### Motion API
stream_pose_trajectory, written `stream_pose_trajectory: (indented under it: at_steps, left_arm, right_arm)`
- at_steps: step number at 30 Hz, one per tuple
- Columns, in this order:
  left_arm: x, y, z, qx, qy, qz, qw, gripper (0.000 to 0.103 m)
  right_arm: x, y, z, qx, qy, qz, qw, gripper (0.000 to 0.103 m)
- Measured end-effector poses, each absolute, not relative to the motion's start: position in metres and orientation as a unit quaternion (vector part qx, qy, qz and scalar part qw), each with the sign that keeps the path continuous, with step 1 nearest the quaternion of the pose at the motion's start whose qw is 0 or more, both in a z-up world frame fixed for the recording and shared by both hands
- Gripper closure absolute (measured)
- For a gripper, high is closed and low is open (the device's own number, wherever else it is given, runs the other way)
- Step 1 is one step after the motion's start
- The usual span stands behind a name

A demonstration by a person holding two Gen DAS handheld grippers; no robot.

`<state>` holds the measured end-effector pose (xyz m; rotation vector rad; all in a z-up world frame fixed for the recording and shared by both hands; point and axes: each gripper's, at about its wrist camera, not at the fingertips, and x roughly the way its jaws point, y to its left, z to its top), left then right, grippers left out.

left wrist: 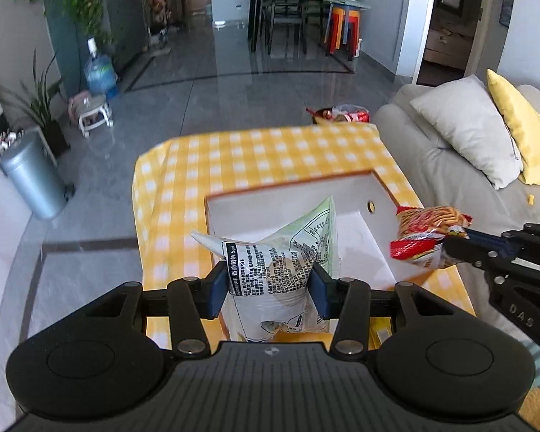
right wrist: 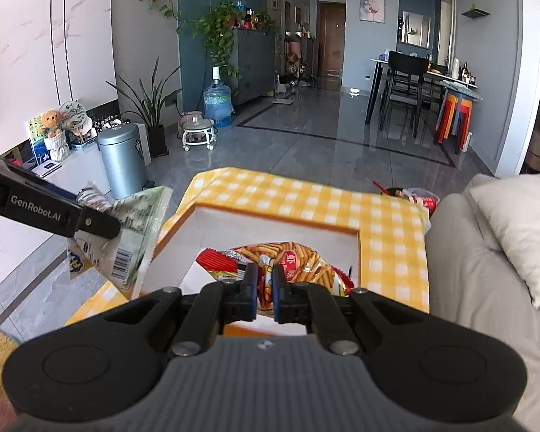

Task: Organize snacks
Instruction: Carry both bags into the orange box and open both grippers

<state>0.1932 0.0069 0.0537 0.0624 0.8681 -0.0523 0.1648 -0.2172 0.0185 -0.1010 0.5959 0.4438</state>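
The sofa [left wrist: 432,165] stands along the right side of the scene, light grey, with a grey cushion [left wrist: 468,126] and a yellow cushion [left wrist: 522,126] on it. Just beside it is the table [left wrist: 234,165], covered with a yellow and white checked cloth. On the table sits a white box [left wrist: 291,194] with an orange rim, open at the top, with a round hole in its right wall. A grey bin [left wrist: 32,176] stands on the floor to the left of the table, well apart from it.

The left gripper [left wrist: 270,284] holds the pale bag [left wrist: 280,252], a white and light green snack packet printed with black text and a barcode. Its blue pads press on both sides of the packet, with the jaws about half open around it. The packet hangs clear above the near part of the box.

The right gripper [right wrist: 265,288] holds the red bag [right wrist: 288,262], a red and yellow packet showing thin snack sticks. Its jaws are almost fully closed, pinching a fold at the packet's near end. In the left wrist view the red bag [left wrist: 428,234] is above the right edge of the box, apart from the pale bag. In the right wrist view the pale bag [right wrist: 133,237] is above the left edge of the box.
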Motion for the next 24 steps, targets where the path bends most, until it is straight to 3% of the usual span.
stream_pose_trajectory:
  at_steps: [10,24]
  left_arm:
    - [0.257,-0.004,0.039,0.085,0.434,-0.024,0.897,0.050]
    - [0.307,-0.010,-0.049,0.150,0.549,-0.048,0.821,0.050]
  right_arm:
    - [0.239,-0.197,0.001,-0.041,0.333,0.216,0.917,0.100]
    - [0.309,-0.167,-0.075,-0.058,0.462,0.227,0.855,0.100]
